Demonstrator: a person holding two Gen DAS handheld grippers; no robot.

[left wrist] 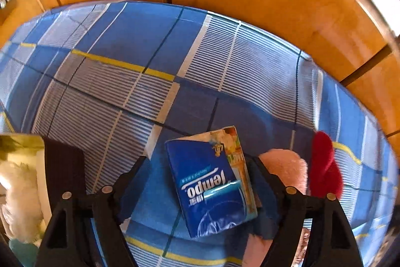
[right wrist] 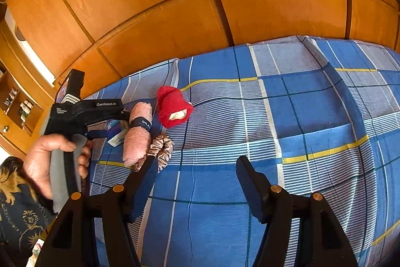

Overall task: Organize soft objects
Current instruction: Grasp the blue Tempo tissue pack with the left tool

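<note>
Bed [right wrist: 275, 116] w/ blue plaid sheet carries everything. Pink rolled towel [right wrist: 138, 134], red sock [right wrist: 172, 105], satin scrunchie [right wrist: 162, 148] lie clustered near its edge, prob. awaiting sorting. Left gripper [left wrist: 197, 182]: fingers spread wide around tissue pack [left wrist: 212, 182], not clamped yet. Right gripper [right wrist: 197, 174] gapes, holding nothing. White fluffy item [left wrist: 20, 192] cut off at frame edge, unidentifiable.

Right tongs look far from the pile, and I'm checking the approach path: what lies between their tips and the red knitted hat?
Only bare blue plaid bedsheet separates the right tongs from the red knitted hat, seen in the right wrist view.
</note>
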